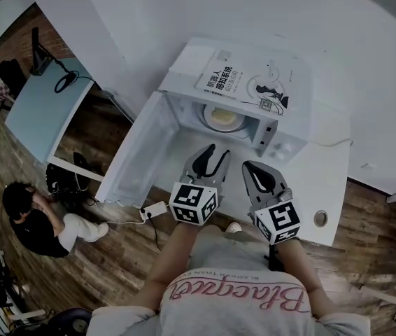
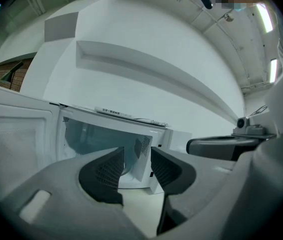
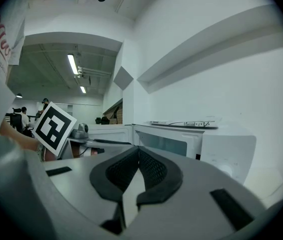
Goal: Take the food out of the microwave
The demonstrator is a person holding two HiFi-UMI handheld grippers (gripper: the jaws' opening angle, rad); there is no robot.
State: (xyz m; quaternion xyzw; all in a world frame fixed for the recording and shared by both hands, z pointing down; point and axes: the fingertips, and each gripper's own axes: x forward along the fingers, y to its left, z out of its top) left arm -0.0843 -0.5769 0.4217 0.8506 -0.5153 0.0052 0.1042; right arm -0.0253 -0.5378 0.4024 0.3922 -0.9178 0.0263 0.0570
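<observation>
A white microwave stands on a white table, its door swung open to the left. Inside the cavity sits a pale dish of food. My left gripper is just in front of the opening, open, with nothing between its pads. In the left gripper view its jaws frame the lit cavity. My right gripper hangs beside it on the right, in front of the control panel, shut and empty. In the right gripper view its pads meet at the tips.
A book lies on top of the microwave. A power strip hangs at the table's front edge. A cable hole is in the table at the right. A person sits on the wooden floor at the left, near a blue desk.
</observation>
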